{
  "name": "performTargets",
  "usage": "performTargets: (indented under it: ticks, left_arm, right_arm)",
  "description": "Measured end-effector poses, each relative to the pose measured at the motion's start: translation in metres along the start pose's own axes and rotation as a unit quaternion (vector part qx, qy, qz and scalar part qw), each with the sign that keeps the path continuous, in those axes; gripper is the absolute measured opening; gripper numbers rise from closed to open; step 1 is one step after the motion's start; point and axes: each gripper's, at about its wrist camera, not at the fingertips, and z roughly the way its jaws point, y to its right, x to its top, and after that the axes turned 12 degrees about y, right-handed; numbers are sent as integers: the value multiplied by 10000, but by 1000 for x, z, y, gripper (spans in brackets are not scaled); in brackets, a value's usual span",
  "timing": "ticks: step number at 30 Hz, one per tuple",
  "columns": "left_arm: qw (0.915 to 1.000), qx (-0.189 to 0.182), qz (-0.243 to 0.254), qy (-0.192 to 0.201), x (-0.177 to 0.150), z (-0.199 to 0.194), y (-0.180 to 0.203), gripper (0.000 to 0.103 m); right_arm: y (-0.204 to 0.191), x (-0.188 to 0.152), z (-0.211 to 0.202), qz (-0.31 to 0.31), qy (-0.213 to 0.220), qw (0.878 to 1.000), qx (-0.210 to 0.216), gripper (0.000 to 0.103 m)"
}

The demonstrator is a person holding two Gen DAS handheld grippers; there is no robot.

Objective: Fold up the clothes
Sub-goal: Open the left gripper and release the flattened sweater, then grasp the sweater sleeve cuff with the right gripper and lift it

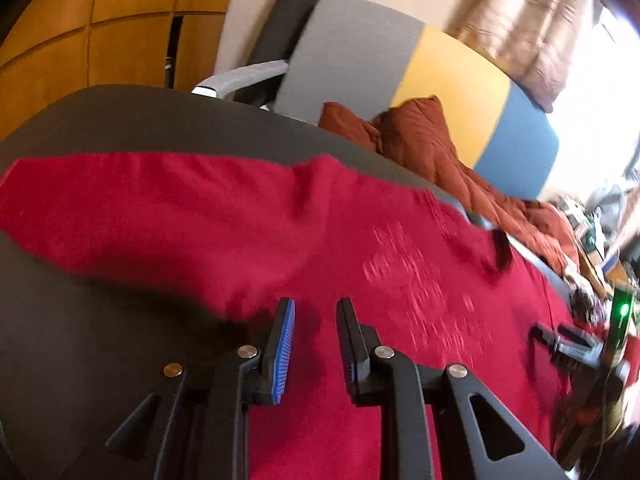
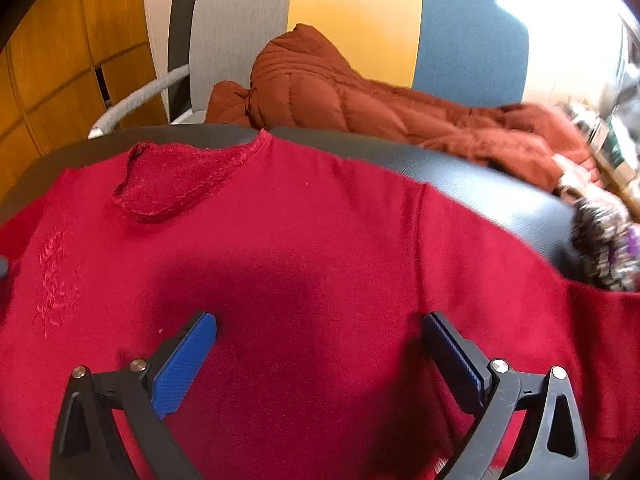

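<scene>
A red sweater (image 2: 304, 240) with an embroidered flower (image 2: 54, 280) lies spread flat on a dark table (image 2: 480, 184), neckline toward the far edge. In the left wrist view the sweater (image 1: 240, 216) shows one sleeve stretched out to the left. My left gripper (image 1: 316, 312) hovers over the sweater near the sleeve's base, jaws a narrow gap apart with nothing between them. My right gripper (image 2: 320, 324) is wide open and empty above the sweater's chest; it also shows at the right edge of the left wrist view (image 1: 560, 332).
A grey, yellow and blue sofa (image 2: 352, 20) stands behind the table with a rust-orange quilted jacket (image 2: 320, 84) on it. A patterned cloth (image 2: 604, 240) lies at the table's right edge. Wooden cabinets (image 2: 60, 60) stand at the left.
</scene>
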Motion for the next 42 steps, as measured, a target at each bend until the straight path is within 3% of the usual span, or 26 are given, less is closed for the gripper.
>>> performTargets:
  ticks: [7,12,15,27,30,35,42]
  left_arm:
    - [9992,18,378,-94,-39,-22,6,24]
    - [9997,-74,231,-25,-47,-35,-8,24]
    - [9997,-113,234,23,-53,-43,-11,24]
    - [9990,113,381,221,-68,-59,-7,24]
    - [9987,153,425,224,-65,-56,-5,24]
    - [9985,188,446,242,-66,-57,-4,24]
    - [9988,171,396,247,-68,-57,-6,24]
  right_arm:
    - [-22,-31,-66,194,191,9971,708,103]
    - [-28,-77,-87,462,-40,9956,818,103]
    - [-27,-98,-102,499,56,9957,784,103]
    - [-6,-104,-108,991,95,9858,1350,103]
    - [13,-105,-115,1558,158,9735,1666,103]
    - [76,-117,-151,2618,664,9449,1851,103]
    - [191,-134,-222,3601,1715,9103,1112,103]
